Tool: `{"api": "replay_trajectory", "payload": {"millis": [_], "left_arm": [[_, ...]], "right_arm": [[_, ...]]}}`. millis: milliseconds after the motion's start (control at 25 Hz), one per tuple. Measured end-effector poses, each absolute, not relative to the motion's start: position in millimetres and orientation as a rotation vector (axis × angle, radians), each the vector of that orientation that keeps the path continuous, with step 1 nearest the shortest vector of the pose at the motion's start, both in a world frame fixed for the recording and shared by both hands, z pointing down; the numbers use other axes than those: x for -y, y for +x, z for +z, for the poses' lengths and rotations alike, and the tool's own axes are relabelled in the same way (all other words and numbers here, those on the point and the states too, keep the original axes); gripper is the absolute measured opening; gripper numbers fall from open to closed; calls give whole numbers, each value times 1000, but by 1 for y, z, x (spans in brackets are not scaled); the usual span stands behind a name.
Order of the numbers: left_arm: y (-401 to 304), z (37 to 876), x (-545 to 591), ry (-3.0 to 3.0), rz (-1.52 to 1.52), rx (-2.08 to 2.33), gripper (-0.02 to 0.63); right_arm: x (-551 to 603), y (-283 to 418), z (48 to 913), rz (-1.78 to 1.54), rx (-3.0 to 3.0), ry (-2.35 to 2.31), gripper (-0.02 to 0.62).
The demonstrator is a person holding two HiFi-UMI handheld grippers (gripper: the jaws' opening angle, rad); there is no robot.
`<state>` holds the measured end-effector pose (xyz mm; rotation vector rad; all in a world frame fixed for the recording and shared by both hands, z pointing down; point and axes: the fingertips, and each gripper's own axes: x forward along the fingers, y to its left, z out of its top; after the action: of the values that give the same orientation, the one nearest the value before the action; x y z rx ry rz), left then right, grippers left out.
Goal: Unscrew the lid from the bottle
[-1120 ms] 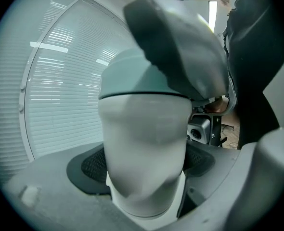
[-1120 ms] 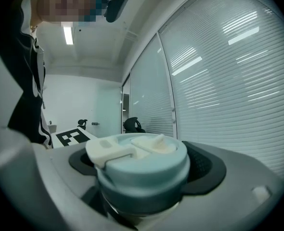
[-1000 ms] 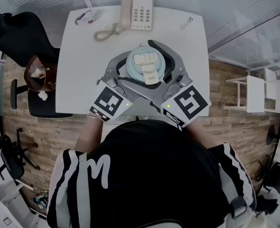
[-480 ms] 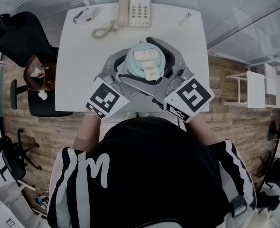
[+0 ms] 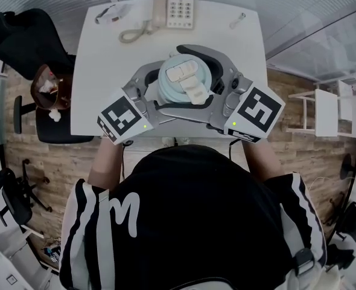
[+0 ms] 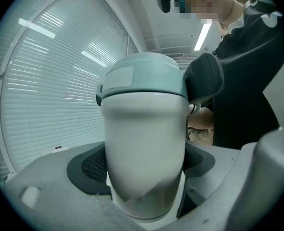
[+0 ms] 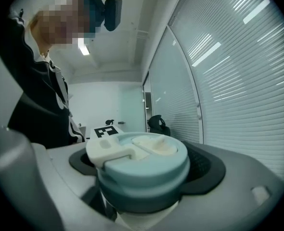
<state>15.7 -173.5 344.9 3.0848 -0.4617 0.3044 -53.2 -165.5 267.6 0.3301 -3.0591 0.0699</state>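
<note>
The left gripper [image 6: 144, 166] is clamping the bottle [image 6: 144, 129]: its two dark ribbed pads [image 6: 88, 165] are pressing against opposite sides of the white body, low down, and the bottle is standing upright between them. The right gripper [image 7: 143, 171] is closing on the lid [image 7: 144, 170], with its pads [image 7: 208, 170] bearing on the pale teal rim from either side. The lid is sitting on top of the bottle, and a cream flip cap is lying across its upper face. Seen from the head view, the two grippers are crossing in front of the person [image 5: 190, 222], their marker cubes are facing up on either side, and their grey jaws are wrapping round the bottle from both directions. The bottle is positioned over the near half of the white table [image 5: 102, 59], close to its front edge; whether its base is resting on the surface cannot be determined. A white telephone [image 5: 179, 8] is lying at the far edge of the table with its coiled cord [image 5: 133, 36] trailing to the left, well apart from the bottle. A black chair [image 5: 27, 41] is standing to the left of the table on a wooden floor [image 5: 45, 168].
</note>
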Motion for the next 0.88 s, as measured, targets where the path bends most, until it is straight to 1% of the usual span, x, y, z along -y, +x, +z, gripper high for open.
{"api": "replay_trajectory", "payload": {"millis": [200,400,680,760,880], "left_arm": [[18,336,163,3109,281,336,428],[27,321,134,3156,261,84,430],[29,313,120,3113,210,-45,430],[26,308,118,3081,127,-48,430],[13,296,137,3019,-33,124,429]], "right_arm": [[149,-56,257,38,3074,56,480],[110,-49,242,-13,3030,-418,480],[88,-42,233,-18,2938,-887,482],[91,-46,223,14,2997,-888,480],[120,-57,206,31,3181,-608,480]]}}
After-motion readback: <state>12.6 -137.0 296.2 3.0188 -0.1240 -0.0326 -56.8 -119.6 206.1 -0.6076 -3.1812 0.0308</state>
